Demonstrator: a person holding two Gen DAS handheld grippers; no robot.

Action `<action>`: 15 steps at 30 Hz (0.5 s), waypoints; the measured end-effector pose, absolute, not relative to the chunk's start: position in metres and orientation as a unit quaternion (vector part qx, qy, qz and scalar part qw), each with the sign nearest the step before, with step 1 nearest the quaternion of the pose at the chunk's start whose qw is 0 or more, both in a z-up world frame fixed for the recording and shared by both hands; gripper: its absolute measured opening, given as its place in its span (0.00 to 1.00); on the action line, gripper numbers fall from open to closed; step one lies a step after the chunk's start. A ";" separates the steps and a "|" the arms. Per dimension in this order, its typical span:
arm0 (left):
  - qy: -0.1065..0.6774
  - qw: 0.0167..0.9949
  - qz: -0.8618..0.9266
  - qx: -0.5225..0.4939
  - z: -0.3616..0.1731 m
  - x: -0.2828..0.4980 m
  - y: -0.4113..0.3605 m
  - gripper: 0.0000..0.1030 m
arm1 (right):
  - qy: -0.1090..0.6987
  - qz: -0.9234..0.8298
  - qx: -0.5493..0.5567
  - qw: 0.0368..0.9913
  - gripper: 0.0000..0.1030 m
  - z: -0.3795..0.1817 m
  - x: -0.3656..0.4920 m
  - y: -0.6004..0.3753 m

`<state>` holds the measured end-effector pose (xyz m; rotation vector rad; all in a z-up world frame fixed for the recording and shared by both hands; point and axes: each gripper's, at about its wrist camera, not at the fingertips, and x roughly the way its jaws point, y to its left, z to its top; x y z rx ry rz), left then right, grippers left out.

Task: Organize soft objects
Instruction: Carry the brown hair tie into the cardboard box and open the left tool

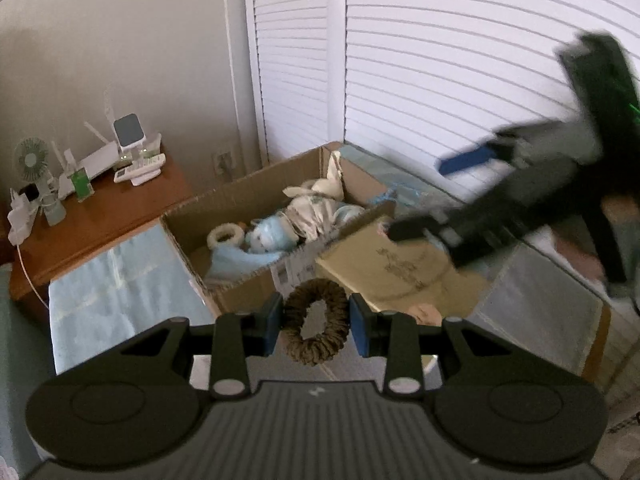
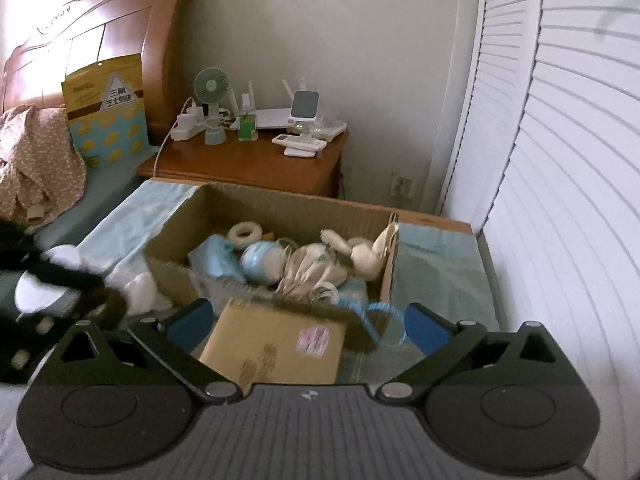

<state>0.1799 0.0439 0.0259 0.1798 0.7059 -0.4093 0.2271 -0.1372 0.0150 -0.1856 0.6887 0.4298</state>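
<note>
My left gripper is shut on a brown scrunchie and holds it in the air just short of the open cardboard box. The box holds soft things: a cream scrunchie, a light blue plush, pale cloth and a cream plush rabbit. My right gripper is open and empty above the box's near flap. It shows blurred in the left wrist view. A light blue coiled cord lies by the box's near right corner.
The box sits on a low table with a light blue cloth. A wooden nightstand with a fan, router and chargers stands behind. White louvred doors are at the right. A bed with clothes is at the left.
</note>
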 end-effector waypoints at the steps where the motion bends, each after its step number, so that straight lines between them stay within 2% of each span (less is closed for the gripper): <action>1: 0.344 0.914 -0.196 0.087 0.027 0.184 0.045 0.33 | 0.335 0.207 -0.088 0.915 1.00 0.015 0.220 -0.138; 15: 0.327 0.926 -0.161 0.095 0.052 0.271 0.048 0.33 | 0.328 0.211 -0.088 0.916 1.00 0.022 0.174 -0.141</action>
